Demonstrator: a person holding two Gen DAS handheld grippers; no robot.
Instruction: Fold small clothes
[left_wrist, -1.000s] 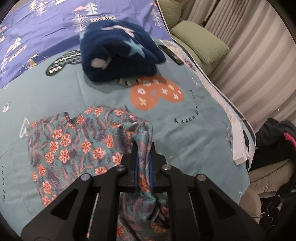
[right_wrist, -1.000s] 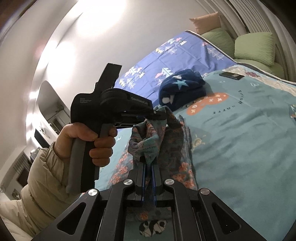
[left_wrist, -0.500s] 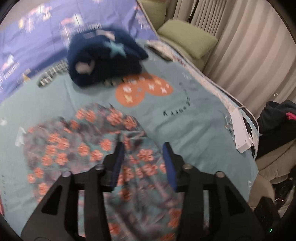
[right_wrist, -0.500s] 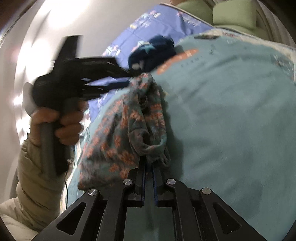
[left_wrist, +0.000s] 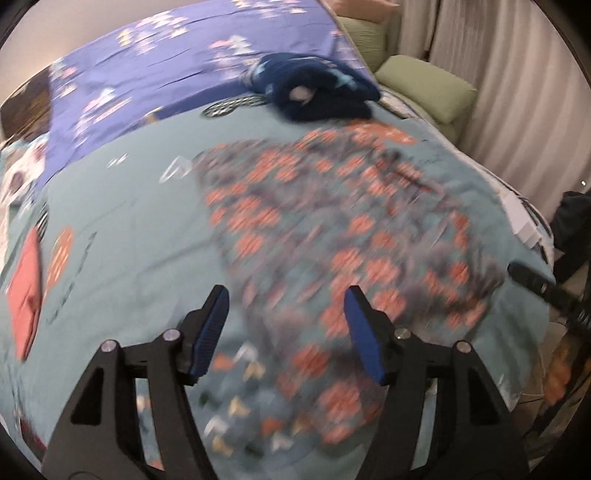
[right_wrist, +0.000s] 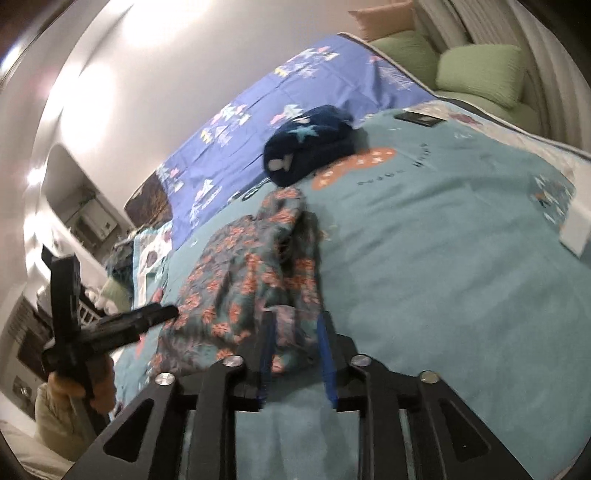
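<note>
Both grippers, left (left_wrist: 286, 328) and right (right_wrist: 293, 350), have just been opening, nothing pinched; I back off slowly so the garment (right_wrist: 251, 280) stays flat mid-bed (right_wrist: 443, 277).

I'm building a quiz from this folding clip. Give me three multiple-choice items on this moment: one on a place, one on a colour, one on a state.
1. Where does the folded navy star-print fleece lie?
A. beyond the floral garment, near the purple sheet
B. on the green cushions
C. between the right gripper's jaws

2. What colour are the flowers on the floral garment?
A. yellow
B. orange-red
C. white

3. How does the left gripper stand?
A. shut on the garment
B. shut on nothing
C. open, jaws apart over the garment

Answers: 1 A, the fleece sits past the garment by the purple sheet. 2 B, orange-red blooms on teal cloth. 3 C, its blue pads stand well apart, having just been opening.
</note>
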